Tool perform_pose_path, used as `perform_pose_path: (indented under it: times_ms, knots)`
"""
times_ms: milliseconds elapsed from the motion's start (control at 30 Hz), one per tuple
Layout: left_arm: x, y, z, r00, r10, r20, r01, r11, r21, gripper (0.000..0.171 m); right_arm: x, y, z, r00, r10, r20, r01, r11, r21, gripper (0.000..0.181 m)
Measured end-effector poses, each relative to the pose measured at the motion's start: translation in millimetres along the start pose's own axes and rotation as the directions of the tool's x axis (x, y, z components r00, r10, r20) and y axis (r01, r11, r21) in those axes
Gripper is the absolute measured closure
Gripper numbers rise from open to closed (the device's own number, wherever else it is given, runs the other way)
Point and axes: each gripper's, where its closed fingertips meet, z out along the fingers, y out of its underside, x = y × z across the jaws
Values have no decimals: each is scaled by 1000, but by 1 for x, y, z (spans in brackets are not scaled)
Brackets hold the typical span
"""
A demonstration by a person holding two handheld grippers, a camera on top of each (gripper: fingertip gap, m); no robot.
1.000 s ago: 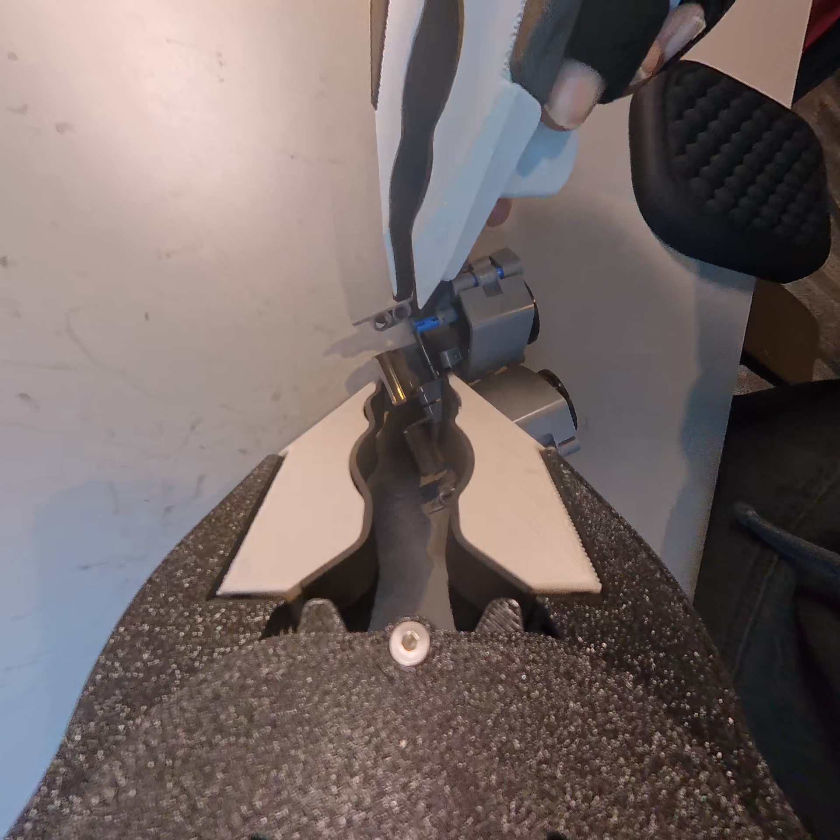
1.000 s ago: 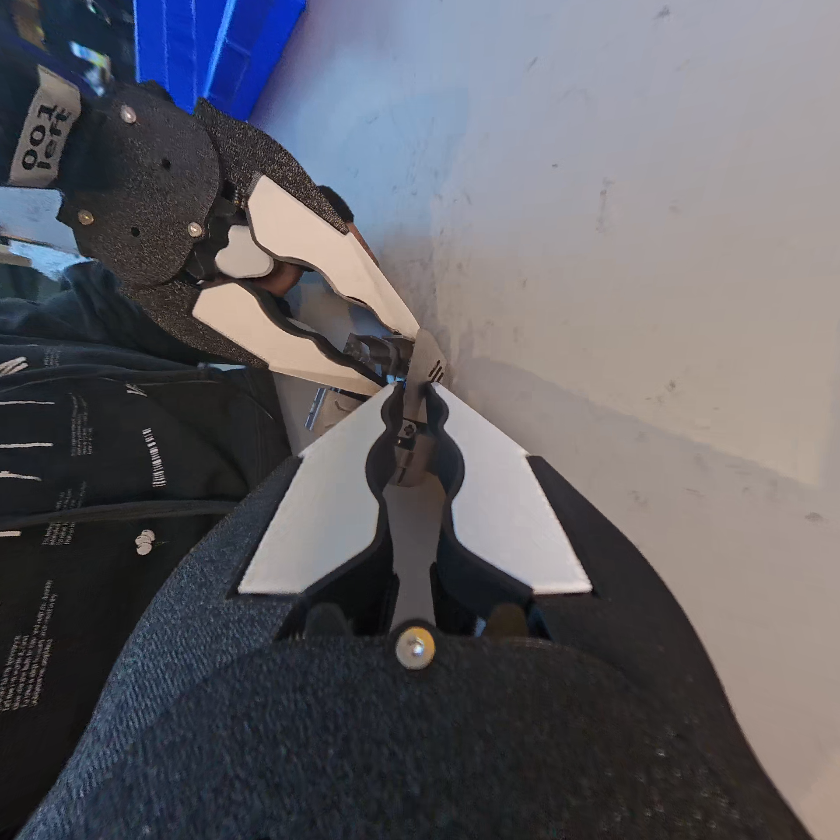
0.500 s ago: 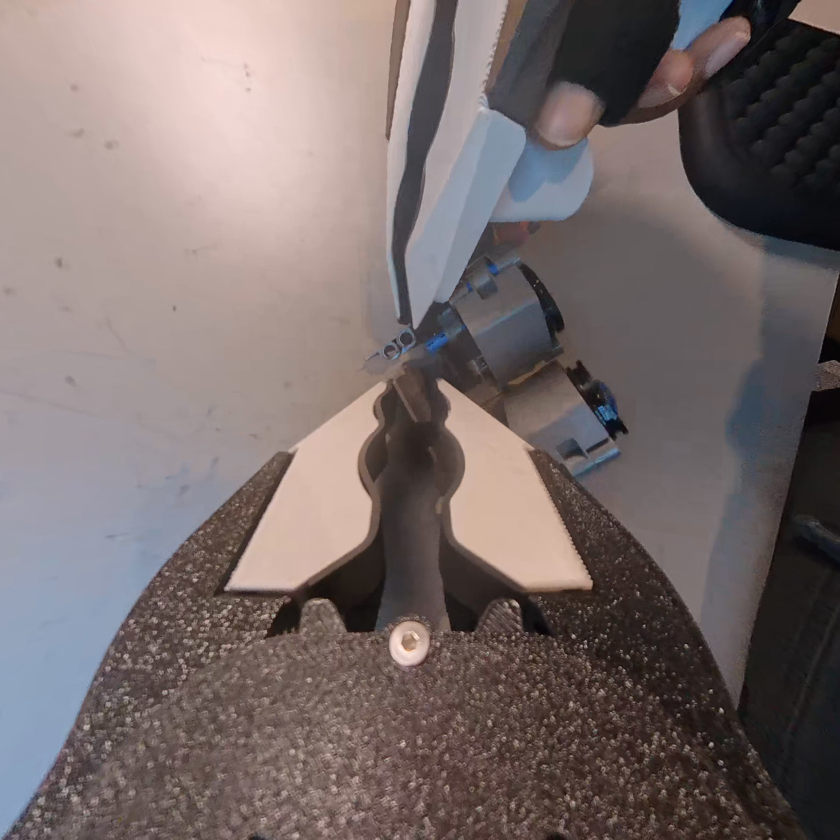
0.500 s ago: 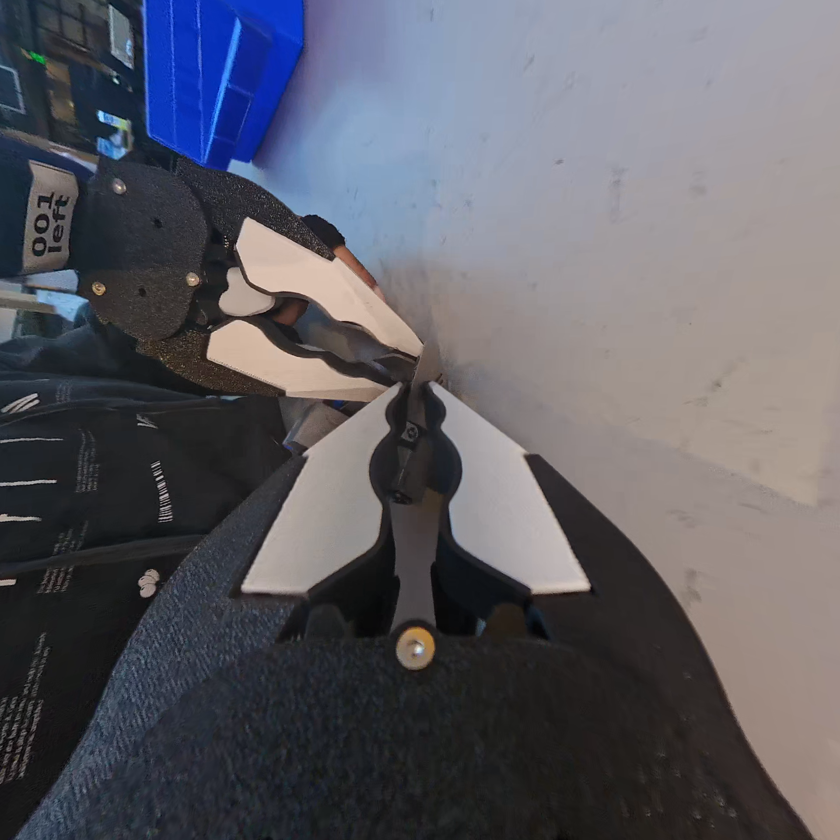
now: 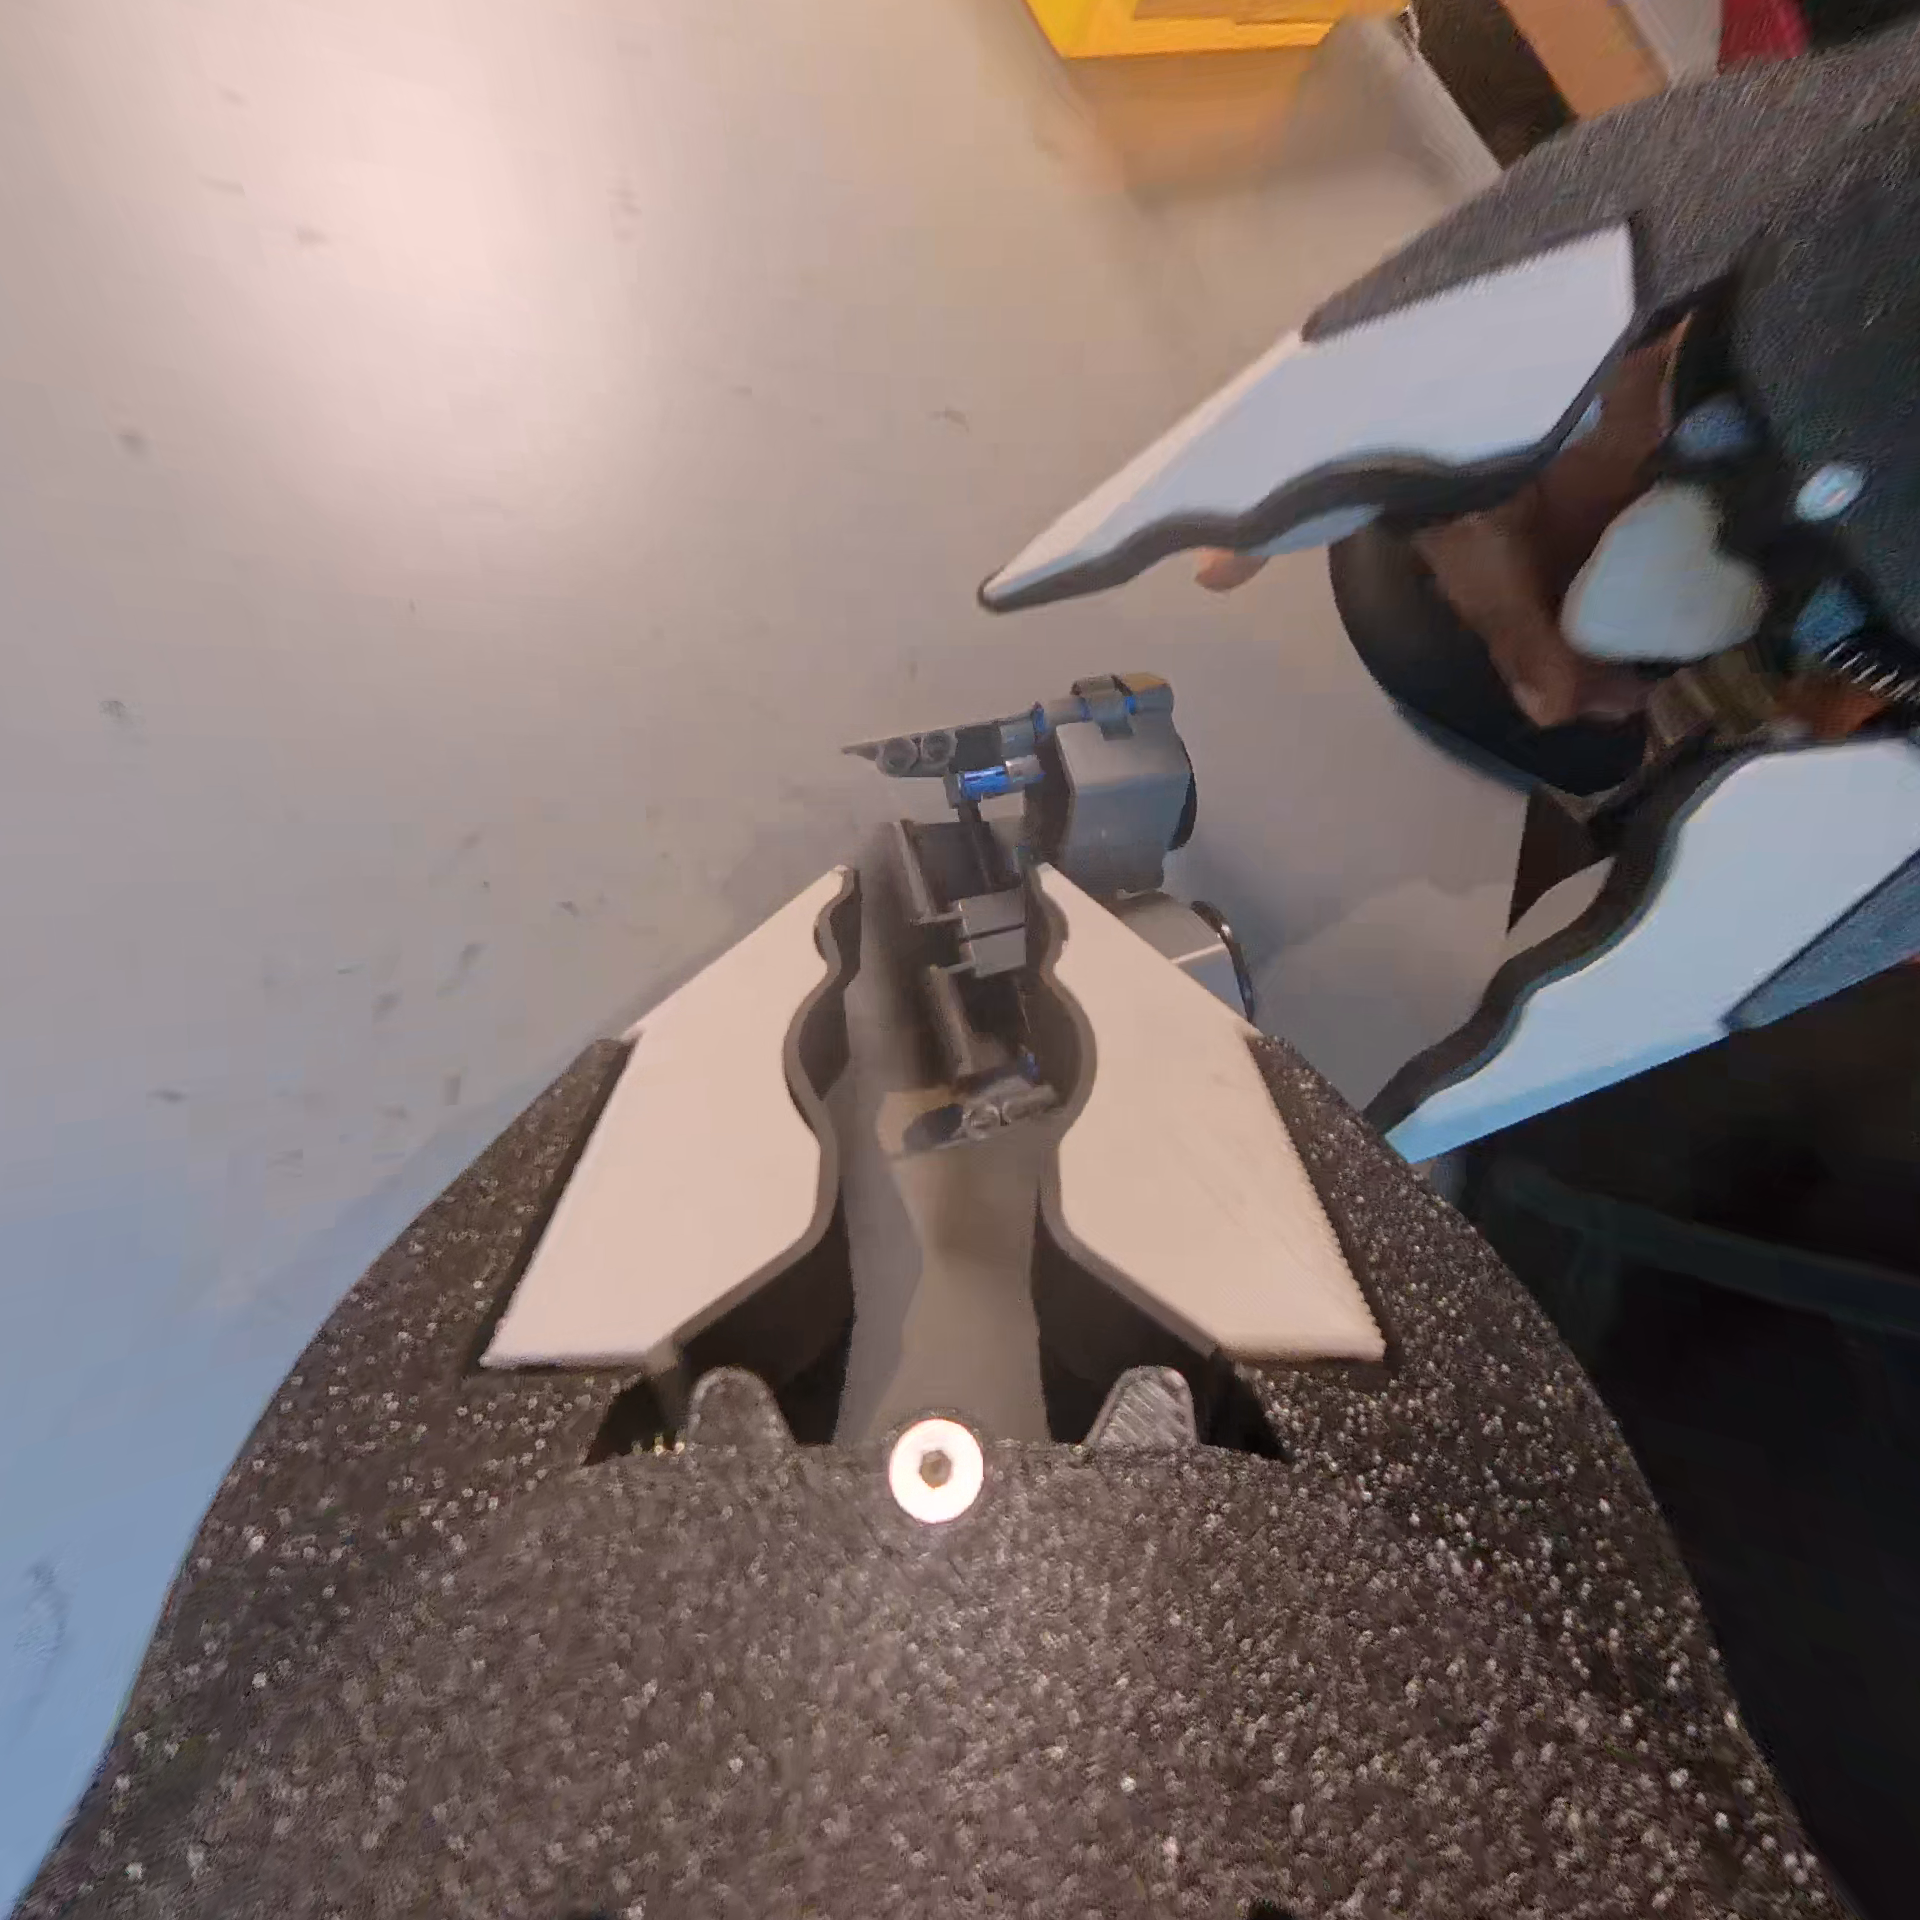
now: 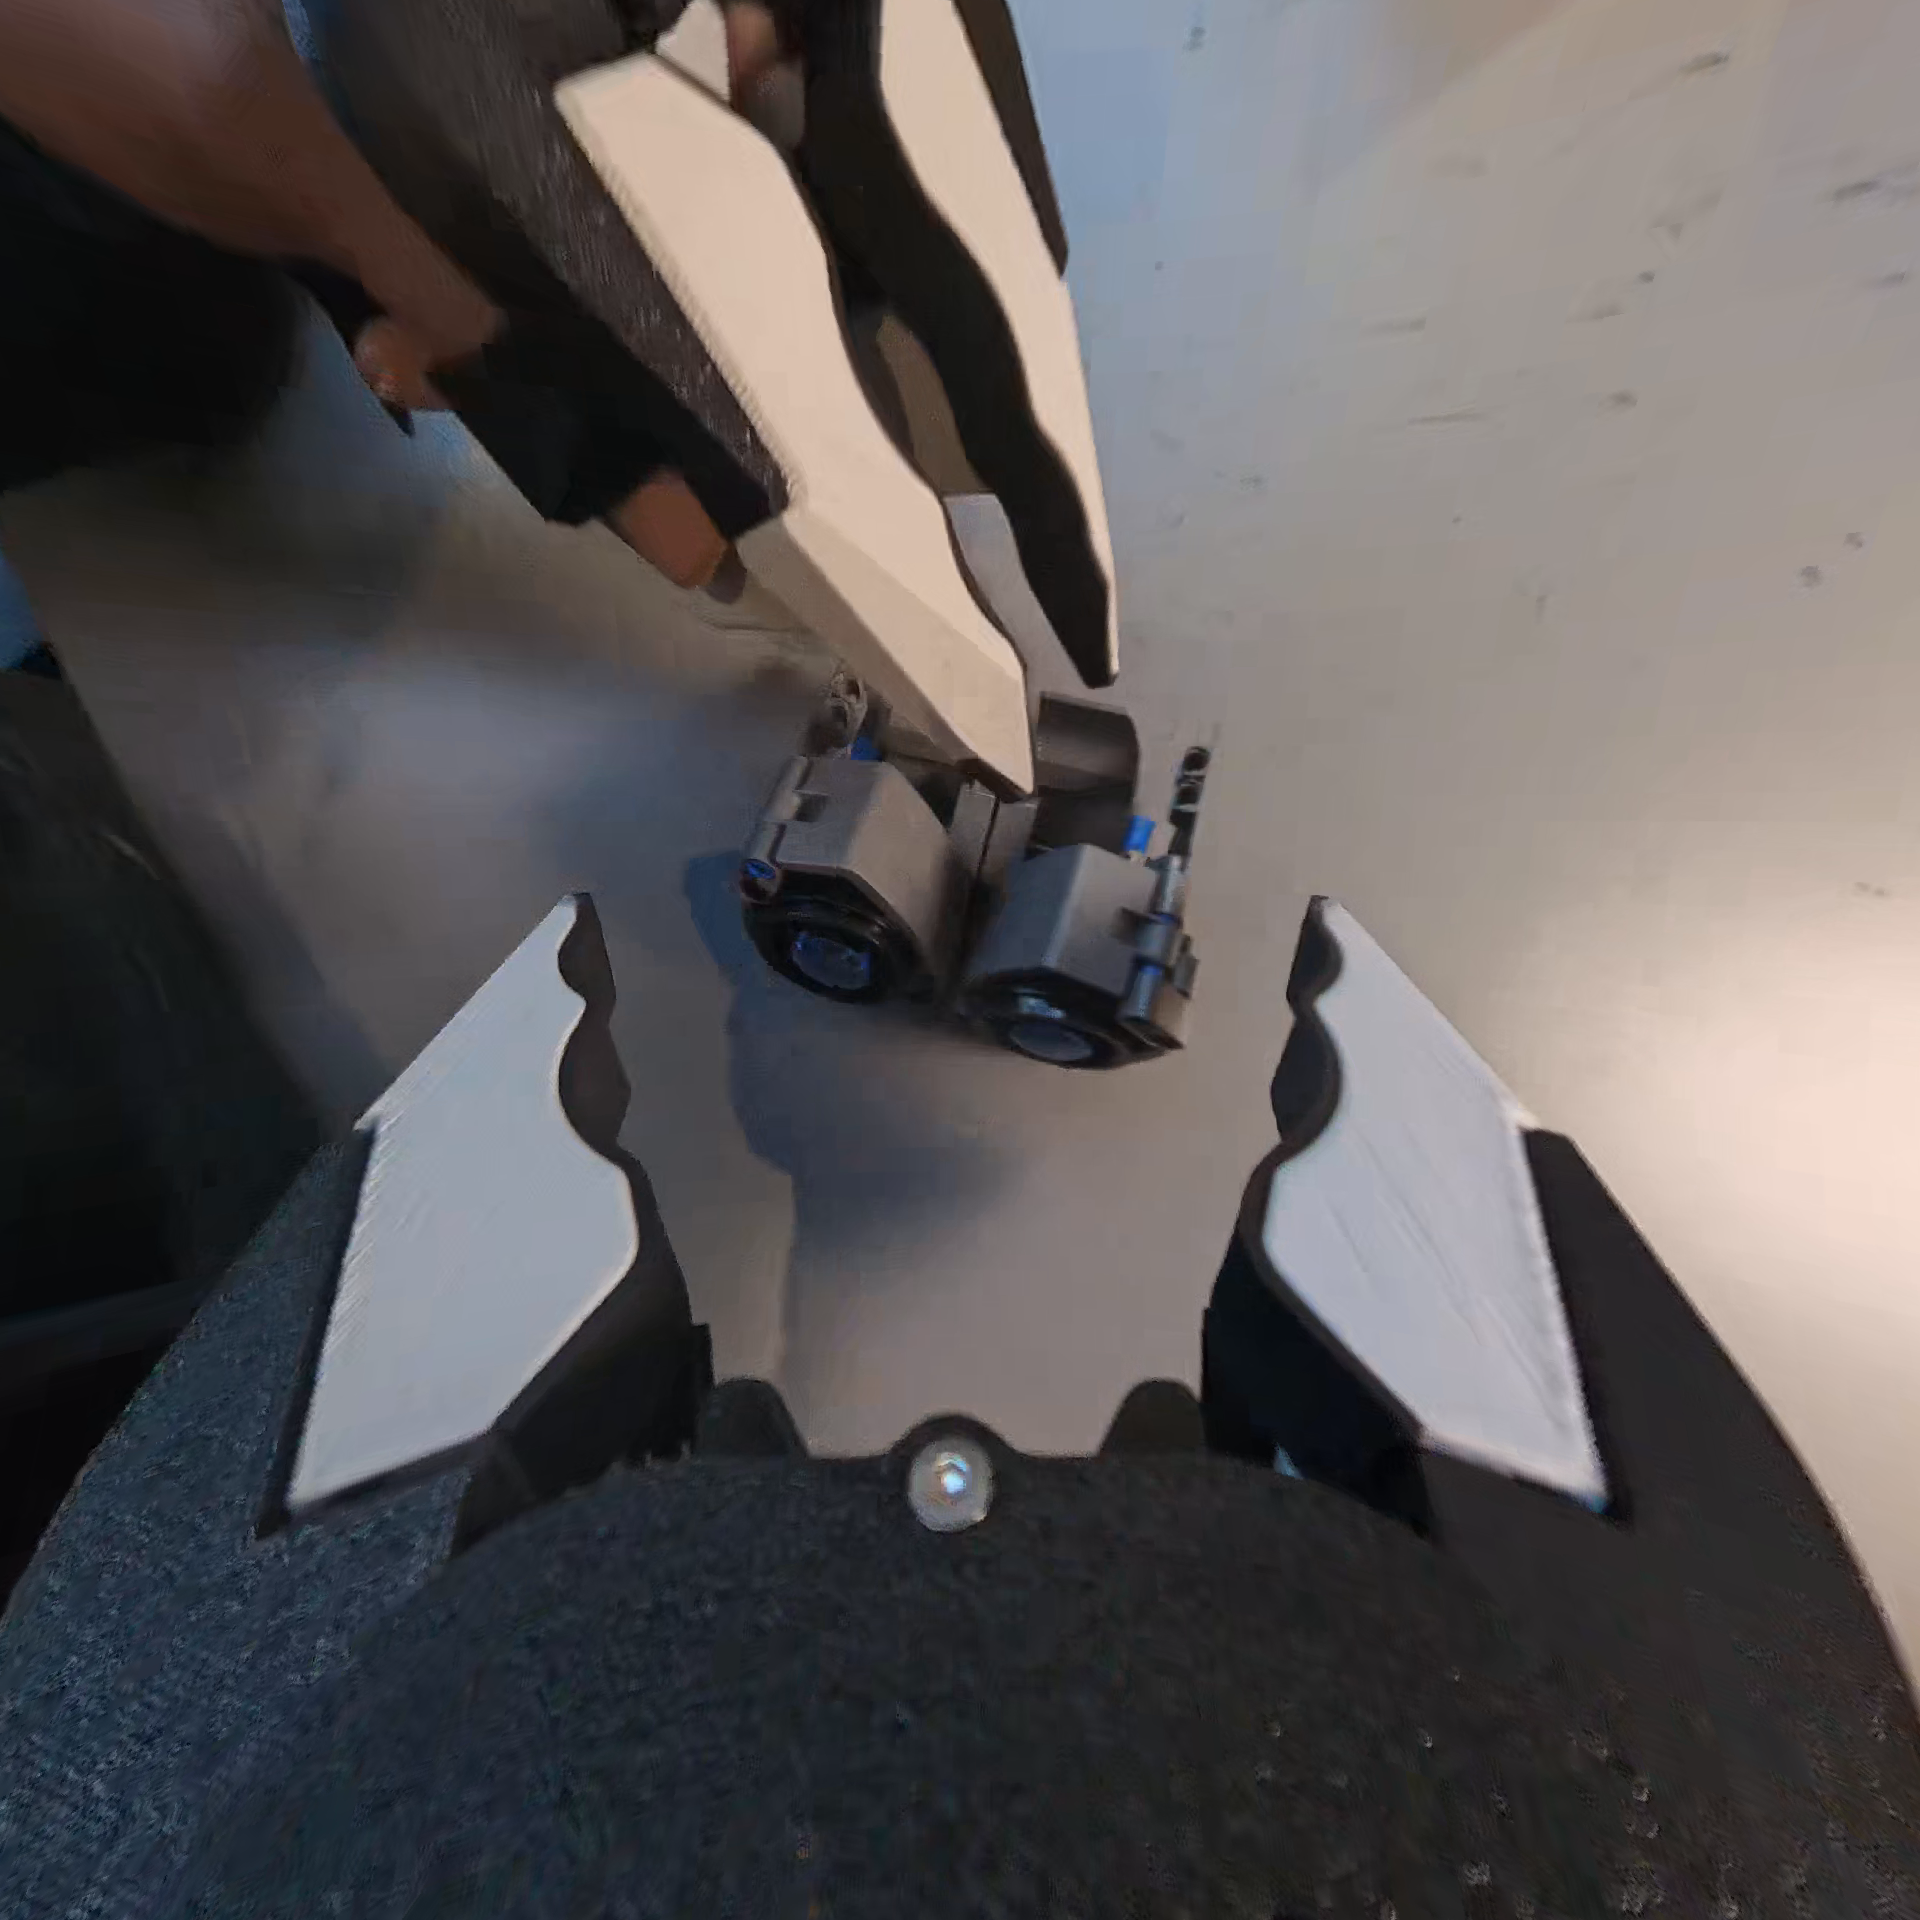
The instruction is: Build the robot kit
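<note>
A small grey brick assembly [image 5: 1117, 800] with two round-ended motor blocks and blue pins sits on the white table [image 5: 416, 520]. My left gripper [image 5: 945, 883] is shut on its dark grey beam part, which runs back between the fingers. In the right wrist view, the left gripper [image 6: 1060, 727] comes down from the top onto the assembly [image 6: 862, 862]. My right gripper [image 6: 945, 909] is open and empty, with both jaws wide apart a short way in front of the two motor blocks. Its fingers [image 5: 1351, 416] show at the right of the left wrist view, apart from the assembly.
A gloved hand [image 6: 582, 457] holds the left gripper. A person's dark clothing [image 5: 1714, 1351] lies past the table's right edge. A yellow thing [image 5: 1195, 21] stands at the far end of the table. A black chair part [image 5: 1455, 675] shows behind the right gripper. The tips of both grippers are at nearly the same place.
My right gripper was shut on a thin grey part of the assembly; it has let go, opened wide and pulled back. My left gripper keeps its hold.
</note>
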Motion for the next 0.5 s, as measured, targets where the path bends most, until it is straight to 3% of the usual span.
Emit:
perform_pose_path:
  times_ms: [100, 200, 267, 500]
  knots:
    - [7, 3, -18, 995, 21, -100, -20, 1000, 7, 128, 2, -2, 18, 996, 23, -80, -18, 998, 67, 62]
    - [9, 20, -32, 981, 113, -160, -119, 992, -33, 110, 5, 3, 25, 998, 29, -57, -23, 996, 90, 79]
    - [11, 34, -28, 967, 195, -164, -208, 976, -66, 103, 3, 3, 24, 1000, 21, -23, -18, 992, 125, 80]
    - [20, 45, 5, 901, 424, -94, -433, 894, -115, 121, -3, 7, 20, 993, -86, 77, 73, 984, 163, 84]
